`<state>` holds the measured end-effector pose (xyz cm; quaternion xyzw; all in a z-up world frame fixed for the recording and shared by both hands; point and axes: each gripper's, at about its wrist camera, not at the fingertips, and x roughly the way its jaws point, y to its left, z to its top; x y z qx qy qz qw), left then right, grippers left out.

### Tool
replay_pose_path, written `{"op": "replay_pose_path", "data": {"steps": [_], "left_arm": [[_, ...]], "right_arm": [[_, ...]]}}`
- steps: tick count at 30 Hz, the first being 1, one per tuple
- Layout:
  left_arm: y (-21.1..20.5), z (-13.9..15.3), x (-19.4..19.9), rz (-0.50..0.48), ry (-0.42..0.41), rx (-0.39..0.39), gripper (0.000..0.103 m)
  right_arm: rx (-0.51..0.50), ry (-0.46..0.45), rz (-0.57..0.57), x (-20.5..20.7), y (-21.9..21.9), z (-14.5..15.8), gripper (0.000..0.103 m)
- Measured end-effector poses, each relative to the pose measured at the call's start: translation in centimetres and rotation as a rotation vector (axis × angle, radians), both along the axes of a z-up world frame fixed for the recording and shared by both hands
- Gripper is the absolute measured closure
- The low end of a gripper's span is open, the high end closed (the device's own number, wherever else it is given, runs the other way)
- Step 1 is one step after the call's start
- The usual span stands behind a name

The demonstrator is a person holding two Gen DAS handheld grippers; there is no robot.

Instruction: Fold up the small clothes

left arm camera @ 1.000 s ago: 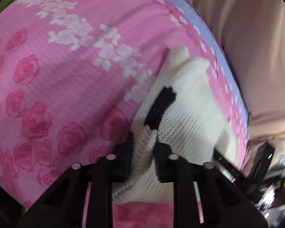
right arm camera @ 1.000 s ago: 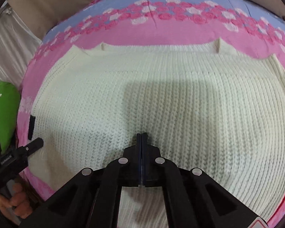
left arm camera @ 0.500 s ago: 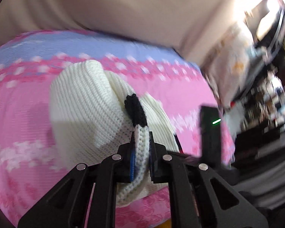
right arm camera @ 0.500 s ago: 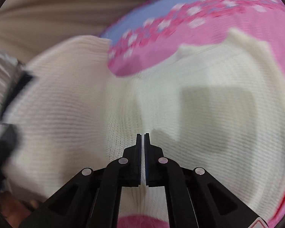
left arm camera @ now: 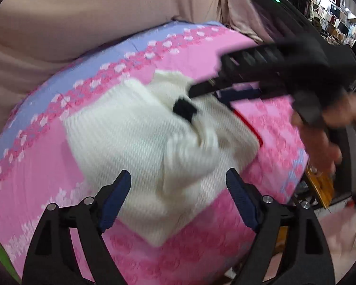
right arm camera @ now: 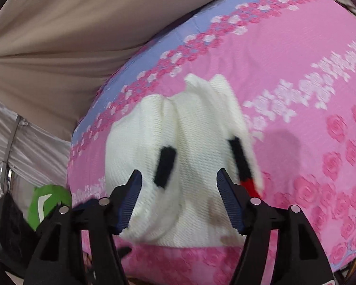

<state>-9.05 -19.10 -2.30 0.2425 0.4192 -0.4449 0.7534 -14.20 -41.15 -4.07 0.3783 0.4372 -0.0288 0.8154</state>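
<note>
On the pink rose-patterned bedspread (left arm camera: 47,161) lies the folded white knitted garment (left arm camera: 130,137), while left claw (left arm camera: 178,199) and right claw (right arm camera: 178,204) are opening above it, gripping nothing.

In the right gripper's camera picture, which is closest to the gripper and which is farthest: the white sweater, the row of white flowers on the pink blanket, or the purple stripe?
From the right gripper, whose jaws are opening with nothing between them:
1. White sweater, straight ahead, just beyond the fingertips.
2. Row of white flowers, farther out on the right.
3. Purple stripe, at the blanket's far edge.
</note>
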Motion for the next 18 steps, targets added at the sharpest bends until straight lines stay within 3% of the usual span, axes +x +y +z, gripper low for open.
{"op": "replay_pose_path", "data": {"steps": [5,7,9,11,13,14,15,16,18], "left_arm": [[2.1,-3.4,-0.7,0.020,0.027,0.083,0.021],[2.1,-4.8,-1.0,0.040,-0.001,0.118,0.019],[2.1,-6.1,-0.5,0.079,-0.029,0.159,0.019],[2.7,-7.2,0.4,0.141,0.009,0.168,0.022],[3.7,-8.2,1.8,0.204,0.100,0.159,0.046],[4.3,-8.6,2.6,0.235,0.151,0.140,0.052],[4.8,-8.8,3.2,0.260,0.208,0.110,0.069],[5.3,-8.9,3.7,0.278,0.256,0.080,0.075],[5.8,-8.2,4.1,0.301,0.260,0.053,0.083]], "right_arm": [[-0.012,0.072,0.092,4.8,2.0,-0.7,0.035],[-0.021,0.101,0.129,6.4,2.8,-1.2,0.035],[-0.023,0.131,0.160,7.5,3.6,-1.9,0.035],[-0.036,0.165,0.189,8.4,4.4,-2.6,0.034],[-0.065,0.179,0.215,8.9,5.1,-3.1,0.037],[-0.079,0.182,0.221,9.1,5.3,-3.2,0.044],[-0.084,0.183,0.229,9.3,5.5,-3.3,0.053],[-0.091,0.182,0.235,9.4,5.6,-3.3,0.074],[-0.069,0.162,0.240,9.4,5.4,-2.7,0.081]]}}
